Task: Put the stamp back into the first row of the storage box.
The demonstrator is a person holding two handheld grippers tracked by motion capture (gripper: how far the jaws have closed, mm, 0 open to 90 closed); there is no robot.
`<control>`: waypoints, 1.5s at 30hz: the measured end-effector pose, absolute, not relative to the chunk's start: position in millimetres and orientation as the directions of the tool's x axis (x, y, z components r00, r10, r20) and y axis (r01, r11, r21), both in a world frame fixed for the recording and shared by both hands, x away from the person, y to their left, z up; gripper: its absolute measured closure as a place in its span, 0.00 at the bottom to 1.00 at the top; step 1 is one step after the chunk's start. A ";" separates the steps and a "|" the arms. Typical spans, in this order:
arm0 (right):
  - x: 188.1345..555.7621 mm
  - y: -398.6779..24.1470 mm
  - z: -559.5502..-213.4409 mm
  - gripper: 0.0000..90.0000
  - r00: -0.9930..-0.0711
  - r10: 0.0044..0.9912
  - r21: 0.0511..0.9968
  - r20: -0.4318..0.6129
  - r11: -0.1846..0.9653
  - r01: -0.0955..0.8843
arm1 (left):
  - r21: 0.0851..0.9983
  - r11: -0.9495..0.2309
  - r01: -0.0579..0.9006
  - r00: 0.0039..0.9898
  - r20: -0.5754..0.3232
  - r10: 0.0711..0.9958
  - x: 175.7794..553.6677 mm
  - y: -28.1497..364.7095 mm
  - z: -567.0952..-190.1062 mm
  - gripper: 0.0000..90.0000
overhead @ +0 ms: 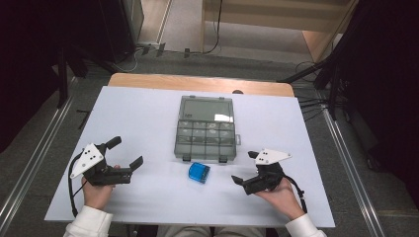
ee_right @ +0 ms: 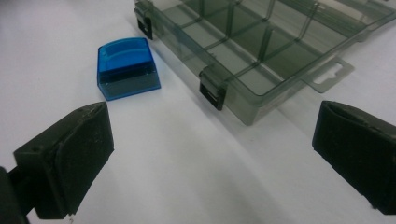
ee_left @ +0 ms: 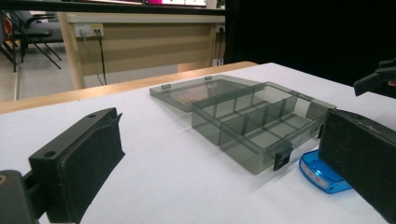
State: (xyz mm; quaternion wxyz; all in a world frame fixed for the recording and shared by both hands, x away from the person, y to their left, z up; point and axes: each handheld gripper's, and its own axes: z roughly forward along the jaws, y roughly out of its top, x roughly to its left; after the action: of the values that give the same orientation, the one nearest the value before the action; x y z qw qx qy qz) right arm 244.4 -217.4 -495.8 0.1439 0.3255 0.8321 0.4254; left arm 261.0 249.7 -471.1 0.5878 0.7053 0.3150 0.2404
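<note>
White tabletop (overhead: 148, 128), wooden edge at the far side, dark curtains around. A smoky clear organizer box (overhead: 206, 134) lies open at mid-table, lid folded flat away from the person, compartments apparently empty. Just in front of its near wall, apart from it, sits a small blue plastic case (overhead: 198, 173), between the two grippers.

Left gripper (overhead: 127, 154): jaws spread wide, holding nothing, resting near the table's left side. Right gripper (overhead: 245, 168): jaws likewise released and empty, aimed toward the case.

Handling judgement: the case looks light, rigid, glossy, so probably slippery under the pads; it could skid on the smooth table if nudged. Best grip is likely across its two opposite flat side walls, low down, with even squeeze.

Orientation: in the right gripper view the case (ee_right: 127, 69) is nearly square, slightly tapered, its ridged end toward the box; no long axis is clear.
</note>
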 end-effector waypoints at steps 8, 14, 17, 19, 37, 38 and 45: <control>248.7 -193.9 -491.7 0.00 -0.795 0.607 0.731 0.002 0.541 0.415 | 0.980 -0.118 0.162 0.686 -0.026 0.727 261.1 249.1 -471.7 0.00; 253.7 -177.0 -486.0 0.00 -0.823 0.568 0.697 -0.005 0.592 0.404 | 0.979 -0.120 0.162 0.688 -0.025 0.725 260.8 248.8 -471.6 0.00; 256.1 -170.6 -483.7 0.00 -0.833 0.554 0.683 -0.004 0.610 0.402 | 0.979 -0.121 0.162 0.691 -0.025 0.723 260.8 248.4 -471.8 0.00; 257.9 -166.1 -482.5 0.00 -0.839 0.543 0.669 -0.009 0.627 0.399 | 0.979 -0.122 0.161 0.692 -0.024 0.721 260.7 248.4 -471.7 0.00; 270.7 -122.0 -468.8 0.00 -0.906 0.423 0.594 -0.017 0.733 0.331 | 0.979 -0.121 0.163 0.699 -0.028 0.714 260.8 247.4 -471.7 0.00; 271.2 -119.2 -468.4 0.00 -0.907 0.421 0.587 -0.014 0.738 0.334 | 0.979 -0.121 0.162 0.700 -0.028 0.714 260.8 247.4 -471.7 0.00; 278.2 -102.1 -470.6 0.00 -0.923 0.386 0.535 -0.003 0.780 0.324 | 0.979 -0.123 0.161 0.704 -0.027 0.709 260.9 247.0 -471.7 0.00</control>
State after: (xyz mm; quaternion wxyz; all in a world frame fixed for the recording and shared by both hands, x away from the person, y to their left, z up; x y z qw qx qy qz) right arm 278.2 -102.1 -470.6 0.0560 0.1885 0.9417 0.2730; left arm 260.9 247.0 -471.7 0.5876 0.7120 0.3057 0.2331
